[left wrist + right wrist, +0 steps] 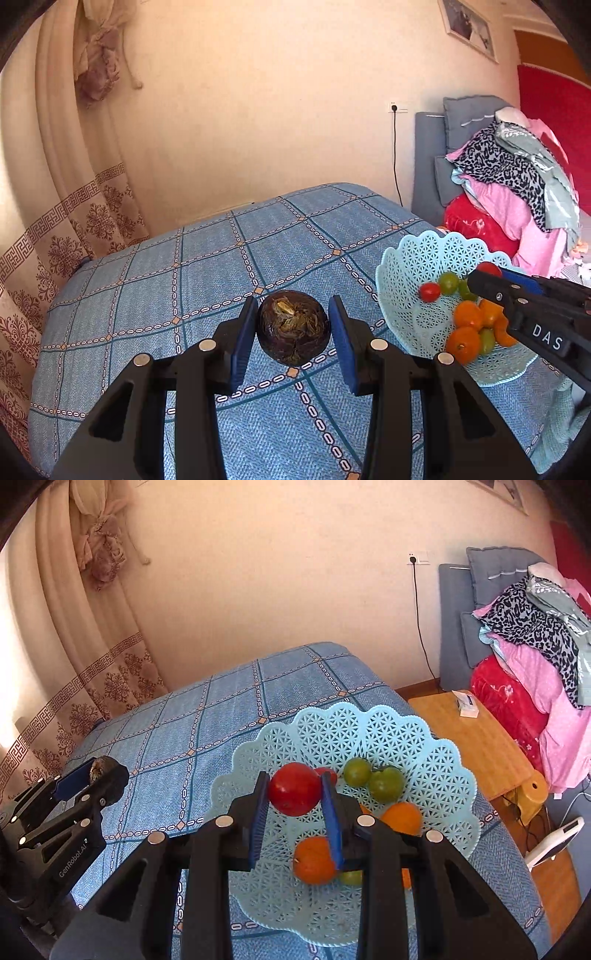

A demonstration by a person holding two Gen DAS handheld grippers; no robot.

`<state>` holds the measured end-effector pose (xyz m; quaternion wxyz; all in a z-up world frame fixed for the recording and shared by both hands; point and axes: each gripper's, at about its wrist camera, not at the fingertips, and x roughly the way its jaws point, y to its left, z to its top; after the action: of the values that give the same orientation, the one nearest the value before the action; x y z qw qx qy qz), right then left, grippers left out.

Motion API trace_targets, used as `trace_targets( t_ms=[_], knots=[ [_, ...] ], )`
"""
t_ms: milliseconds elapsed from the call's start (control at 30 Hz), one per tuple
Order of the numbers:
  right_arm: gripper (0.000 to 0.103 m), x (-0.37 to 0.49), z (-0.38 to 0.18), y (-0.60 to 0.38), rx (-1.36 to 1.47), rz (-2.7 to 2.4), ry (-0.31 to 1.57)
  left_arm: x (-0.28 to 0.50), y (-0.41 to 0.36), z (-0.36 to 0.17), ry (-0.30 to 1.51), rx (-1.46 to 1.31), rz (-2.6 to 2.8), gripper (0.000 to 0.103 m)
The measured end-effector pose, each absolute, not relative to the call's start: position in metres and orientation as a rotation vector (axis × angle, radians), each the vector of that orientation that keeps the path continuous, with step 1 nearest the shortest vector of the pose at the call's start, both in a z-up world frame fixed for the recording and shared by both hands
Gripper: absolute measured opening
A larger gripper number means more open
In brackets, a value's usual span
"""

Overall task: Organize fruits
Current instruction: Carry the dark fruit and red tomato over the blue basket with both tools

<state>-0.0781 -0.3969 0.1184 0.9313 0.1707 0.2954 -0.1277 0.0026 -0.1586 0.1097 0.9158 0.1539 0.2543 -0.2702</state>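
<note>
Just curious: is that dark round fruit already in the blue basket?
No, the dark fruit sits on the blue cloth, left of the basket.

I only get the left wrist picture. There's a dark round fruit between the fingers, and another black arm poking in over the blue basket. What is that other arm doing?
Observer: The right gripper is clamped on a red tomato above the basket.
Operator: Anything beside the bed I can't see?
Observer: A wooden side table with a small white box on it.
Operator: And my gripper, seen from there?
Observer: The left gripper shows at the far left, with the dark fruit between its fingers.
</note>
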Motion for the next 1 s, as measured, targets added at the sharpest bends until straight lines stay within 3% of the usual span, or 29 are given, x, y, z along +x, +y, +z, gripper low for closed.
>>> trace_targets(
  t_ms=[1000],
  knots=[
    [0.029,-0.137,0.100,-0.444,0.365,-0.328,0.562,-0.036,-0.242,0.088,0.536,0.453,-0.644,0.040]
  ],
)
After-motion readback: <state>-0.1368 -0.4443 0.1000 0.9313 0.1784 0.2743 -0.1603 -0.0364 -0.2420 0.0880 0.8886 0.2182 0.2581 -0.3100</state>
